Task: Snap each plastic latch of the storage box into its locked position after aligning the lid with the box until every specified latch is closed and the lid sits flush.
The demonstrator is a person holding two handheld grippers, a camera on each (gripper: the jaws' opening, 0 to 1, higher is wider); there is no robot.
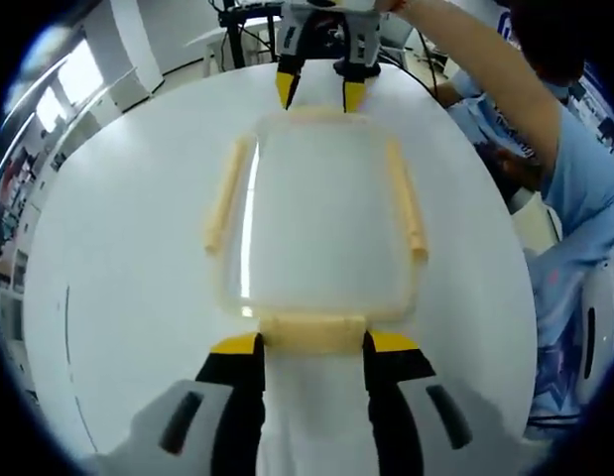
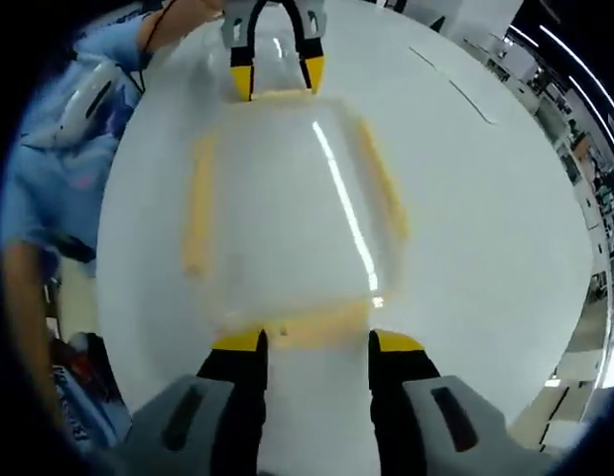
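Here one clear storage box (image 1: pixel 316 223) sits in the middle of a round white table (image 1: pixel 118 297), its see-through lid (image 1: pixel 321 198) on top, and the two grippers face each other across it from opposite ends. In the left gripper view, the left gripper (image 1: pixel 312 345) has its two yellow-tipped jaws spread wide, one on each side of the near-end latch (image 1: pixel 312 332), just beside it; whether the tips touch the latch cannot be told. At the far end of the box the right gripper (image 1: pixel 319 91) stands with its jaws apart just beside the far-end latch (image 1: pixel 316 114).

In the right gripper view the right gripper's jaws are likewise wide apart, their tips just beside the pale yellow latch nearest them, and nothing is clamped between them.

Four pale yellow latches can be counted on the box: one at each end and one along each long side, the left-side latch (image 1: pixel 227 193) and the right-side latch (image 1: pixel 408 198). A person in a light blue sleeve (image 1: pixel 574 178) leans at the table's edge beside the right gripper.
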